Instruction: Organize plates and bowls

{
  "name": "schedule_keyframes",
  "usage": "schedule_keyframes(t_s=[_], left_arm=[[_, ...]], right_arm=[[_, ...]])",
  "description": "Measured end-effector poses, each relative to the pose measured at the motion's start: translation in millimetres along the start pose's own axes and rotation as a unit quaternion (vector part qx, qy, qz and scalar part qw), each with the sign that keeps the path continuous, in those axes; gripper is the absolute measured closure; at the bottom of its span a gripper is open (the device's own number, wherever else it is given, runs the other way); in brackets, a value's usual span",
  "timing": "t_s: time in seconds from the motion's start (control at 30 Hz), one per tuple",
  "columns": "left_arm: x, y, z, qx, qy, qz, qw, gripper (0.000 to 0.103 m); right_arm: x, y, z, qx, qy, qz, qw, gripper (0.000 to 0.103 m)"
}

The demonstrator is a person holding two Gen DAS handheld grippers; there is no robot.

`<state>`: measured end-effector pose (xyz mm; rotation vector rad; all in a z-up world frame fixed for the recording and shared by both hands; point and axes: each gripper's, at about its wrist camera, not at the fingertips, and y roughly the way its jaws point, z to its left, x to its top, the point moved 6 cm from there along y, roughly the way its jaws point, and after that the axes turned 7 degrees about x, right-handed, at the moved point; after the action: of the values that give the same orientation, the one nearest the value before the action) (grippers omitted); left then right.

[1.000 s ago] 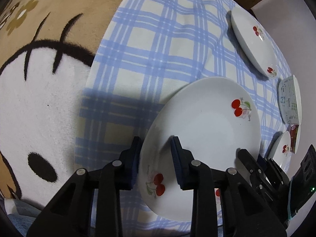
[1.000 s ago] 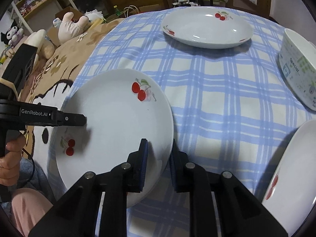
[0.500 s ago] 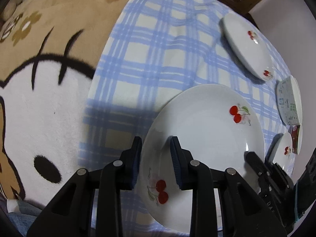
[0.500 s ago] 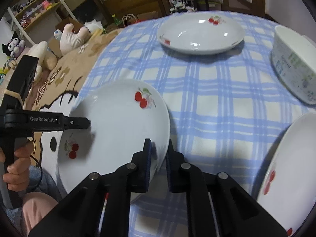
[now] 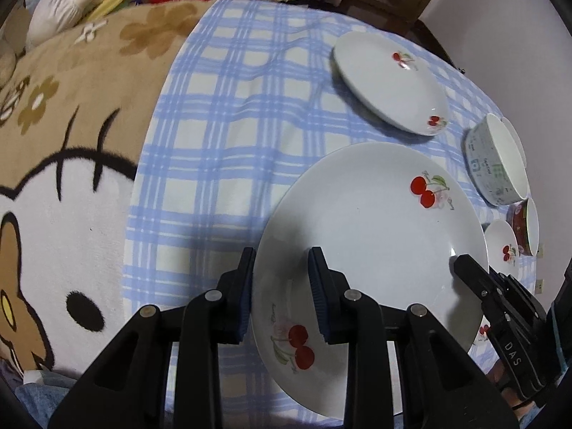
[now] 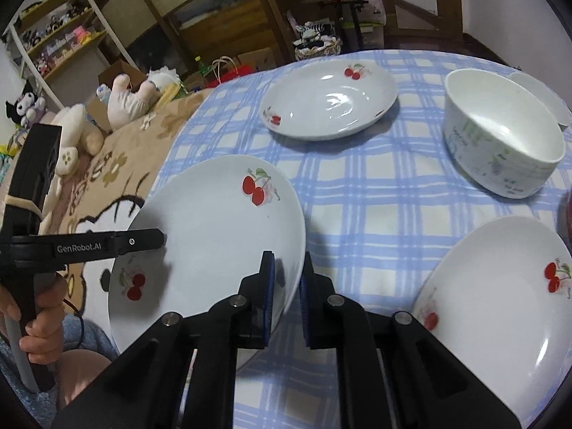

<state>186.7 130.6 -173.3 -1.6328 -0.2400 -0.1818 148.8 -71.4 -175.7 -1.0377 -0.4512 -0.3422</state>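
Note:
A large white cherry plate (image 5: 371, 228) is held off the blue checked cloth by both grippers. My left gripper (image 5: 282, 286) is shut on its near-left rim. My right gripper (image 6: 286, 279) is shut on its right rim; the plate shows in the right wrist view (image 6: 211, 236) too. A second cherry plate (image 5: 389, 78) lies farther back, also in the right wrist view (image 6: 329, 103). A third cherry plate (image 6: 500, 304) lies at the right. A white printed bowl (image 6: 504, 136) stands at the back right, also in the left wrist view (image 5: 497, 164).
A small cherry dish (image 5: 502, 243) and a red patterned bowl (image 5: 527, 225) sit at the far right. A brown cartoon blanket (image 5: 71, 143) covers the left side. Plush toys (image 6: 125, 100) and shelves (image 6: 64, 35) stand beyond the table.
Both grippers have lifted the large plate higher off the cloth and both views have tilted up, showing more of the far table and room.

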Motion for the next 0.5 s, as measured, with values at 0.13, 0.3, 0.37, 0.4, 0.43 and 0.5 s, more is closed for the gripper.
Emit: schedule_keyframes(t_s=[0.13,0.3,0.37,0.4,0.43,0.5], left_arm=[[3.7,-14.9,-12.4,-0.005,0.006,-0.013,0.9999,0.075],[5.5,-33.0,-32.4,-0.008,0.022,-0.029,0.9993,0.075],[6.8,-38.1,-41.4,-0.015,0.026,-0.031,0.9991,0.075],[7.9,-41.3,-45.6,-0.018,0.026,-0.031,0.999,0.075],[9.0,-45.1,-50.3,-0.023,0.026,-0.034,0.9988,0.075],[9.7,-53.9,-61.5,-0.027,0.037,-0.042,0.9981,0.075]], right_arm=[[2.7,-15.7,-2.6,-0.01,-0.008,-0.014,1.0,0.089],[6.0,-40.0,-9.1,-0.007,-0.002,-0.035,0.999,0.089],[8.3,-51.0,-13.2,-0.01,-0.002,-0.045,0.999,0.089],[8.9,-56.2,-15.0,-0.008,0.001,-0.049,0.999,0.089],[9.7,-61.6,-17.3,-0.007,0.005,-0.053,0.999,0.089],[11.3,-71.8,-21.6,-0.009,0.008,-0.063,0.998,0.089]])
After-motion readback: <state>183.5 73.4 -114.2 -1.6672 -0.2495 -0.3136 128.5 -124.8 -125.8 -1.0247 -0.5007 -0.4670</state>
